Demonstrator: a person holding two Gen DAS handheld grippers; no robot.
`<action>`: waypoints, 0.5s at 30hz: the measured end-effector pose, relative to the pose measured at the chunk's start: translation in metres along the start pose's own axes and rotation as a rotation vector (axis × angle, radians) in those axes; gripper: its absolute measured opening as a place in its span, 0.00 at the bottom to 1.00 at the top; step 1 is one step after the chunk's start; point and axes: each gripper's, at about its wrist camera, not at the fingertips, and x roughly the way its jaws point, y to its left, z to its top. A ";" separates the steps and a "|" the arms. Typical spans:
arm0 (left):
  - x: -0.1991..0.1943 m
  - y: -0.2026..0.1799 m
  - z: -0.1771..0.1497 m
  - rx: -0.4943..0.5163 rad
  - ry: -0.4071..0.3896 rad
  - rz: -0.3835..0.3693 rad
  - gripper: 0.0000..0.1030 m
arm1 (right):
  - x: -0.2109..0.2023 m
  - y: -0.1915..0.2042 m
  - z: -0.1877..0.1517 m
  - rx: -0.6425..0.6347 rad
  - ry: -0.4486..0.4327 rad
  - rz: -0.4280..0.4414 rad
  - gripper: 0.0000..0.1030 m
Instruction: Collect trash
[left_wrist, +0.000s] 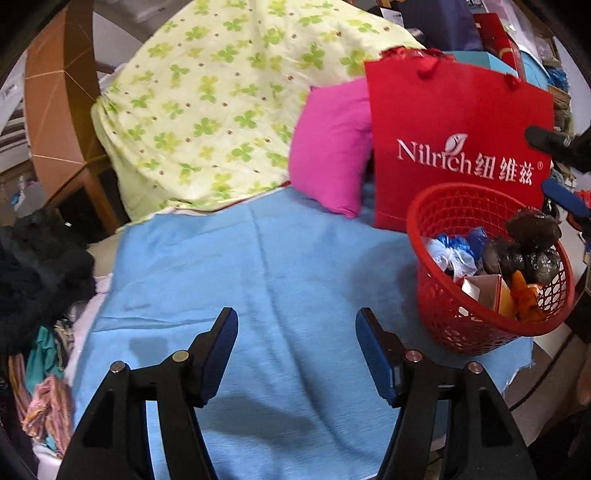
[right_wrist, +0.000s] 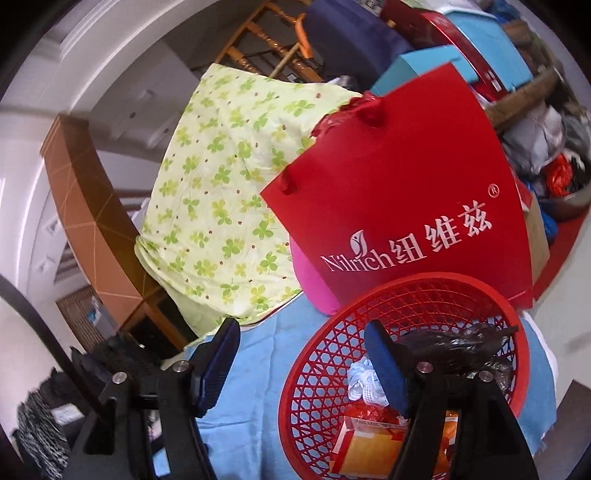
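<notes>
The red basket (left_wrist: 491, 328) sits on the blue cloth (left_wrist: 258, 277), ahead and to the right of the left gripper (left_wrist: 295, 350) and right under the right gripper (right_wrist: 303, 362). Inside it lies the trash: crumpled black bags (left_wrist: 532, 243) at the far side, a blue-and-white wad (left_wrist: 454, 251) toward the left, and an orange box (left_wrist: 487, 291) with an orange wrapper (left_wrist: 524, 295) at the near rim. From the right wrist the same heap shows close up: the black bags (right_wrist: 461, 339) past the right finger, a white lacy scrap (right_wrist: 362, 384) beside it, the box (right_wrist: 373, 446) nearest the gripper.

The left gripper's jaws stand apart with nothing between them, only bare cloth ahead. The right gripper's jaws are also parted and empty; its right finger hangs over the basket's inside (right_wrist: 325, 369), its left finger over the cloth outside the rim. In the left wrist view the right gripper's tips (left_wrist: 561, 173) show at the far right edge, above the basket.

Just behind the basket stands a red paper bag (left_wrist: 461, 147) with white lettering, touching or nearly touching the rim. To its left leans a pink cushion (left_wrist: 332, 147), and further left a pale green clover-print quilt (left_wrist: 221, 110) is piled. Dark clothes (left_wrist: 40, 273) heap at the left gripper's far left, off the cloth.
</notes>
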 end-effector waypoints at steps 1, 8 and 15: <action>-0.007 0.003 0.001 0.004 -0.010 0.009 0.68 | -0.001 0.004 -0.002 -0.018 -0.007 -0.015 0.71; -0.043 0.022 0.008 0.008 -0.074 0.042 0.76 | -0.028 0.026 -0.021 -0.110 -0.036 -0.076 0.71; -0.076 0.034 0.008 -0.001 -0.105 0.041 0.77 | -0.079 0.041 -0.037 -0.160 -0.067 -0.128 0.74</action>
